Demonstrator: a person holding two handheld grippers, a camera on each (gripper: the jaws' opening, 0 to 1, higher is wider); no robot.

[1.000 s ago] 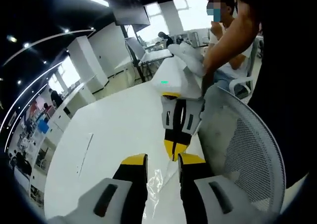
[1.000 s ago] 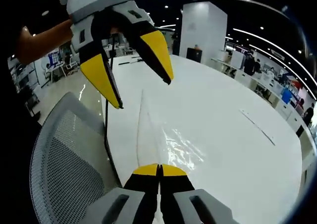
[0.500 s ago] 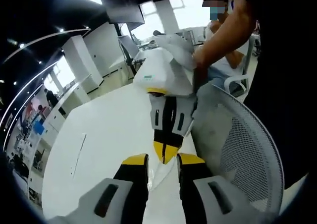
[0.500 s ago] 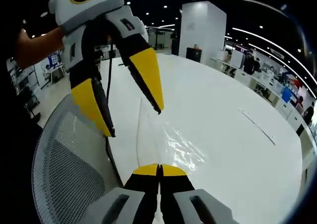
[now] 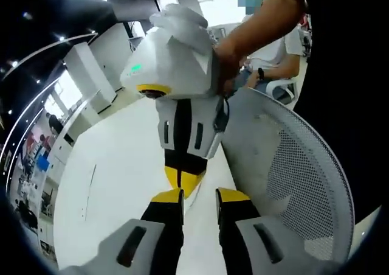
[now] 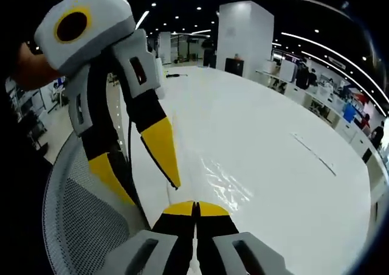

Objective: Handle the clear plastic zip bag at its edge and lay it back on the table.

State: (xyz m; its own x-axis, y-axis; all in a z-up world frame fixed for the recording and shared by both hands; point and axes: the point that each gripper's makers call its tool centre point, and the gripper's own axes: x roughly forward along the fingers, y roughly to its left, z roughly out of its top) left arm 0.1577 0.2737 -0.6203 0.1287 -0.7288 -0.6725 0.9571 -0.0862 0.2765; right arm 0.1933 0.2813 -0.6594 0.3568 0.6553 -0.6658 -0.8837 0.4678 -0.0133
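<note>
White table, right gripper pinching bag

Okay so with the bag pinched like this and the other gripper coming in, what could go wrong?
The left gripper is open and close to the right gripper, which is shut on the clear zip bag; the jaws could knock together. The bag lies near the table edge beside the mesh chair, so a tug could slide it off.

Mesh chair back beside table edge

no readable text, labels or signs
</note>
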